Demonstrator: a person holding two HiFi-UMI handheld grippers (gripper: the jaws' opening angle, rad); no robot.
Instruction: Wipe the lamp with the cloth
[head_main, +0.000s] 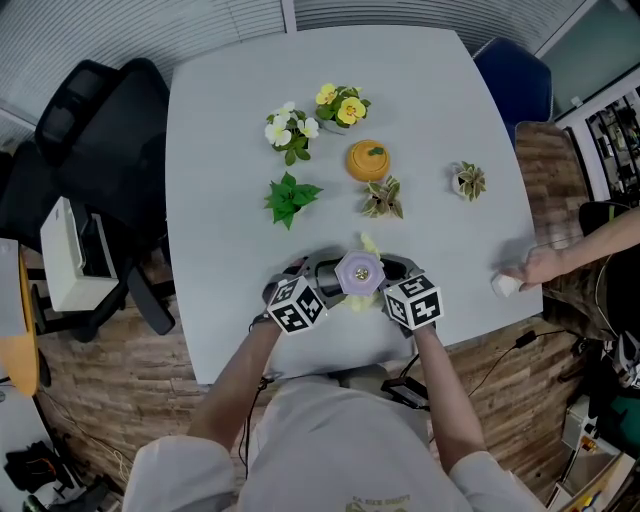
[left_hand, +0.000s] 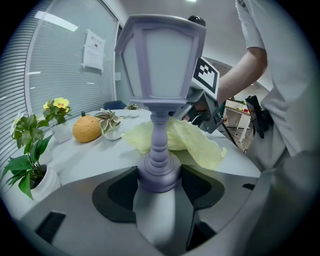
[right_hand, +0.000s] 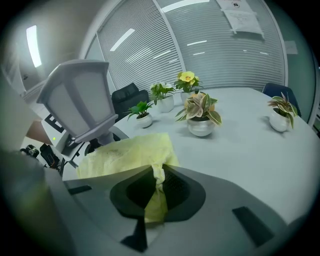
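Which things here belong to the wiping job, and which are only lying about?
For the job: lamp, held in left tongs; yellow cloth, held in right tongs.
Lying about: small potted plants; orange ornament; another person's hand.

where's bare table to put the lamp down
Widest bare stretch: left side of the table, between the green plant and the left edge. Also the far right corner behind the small striped plant. Crowded: the middle, round the orange ornament and yellow flowers, and the near right edge by another person's hand.
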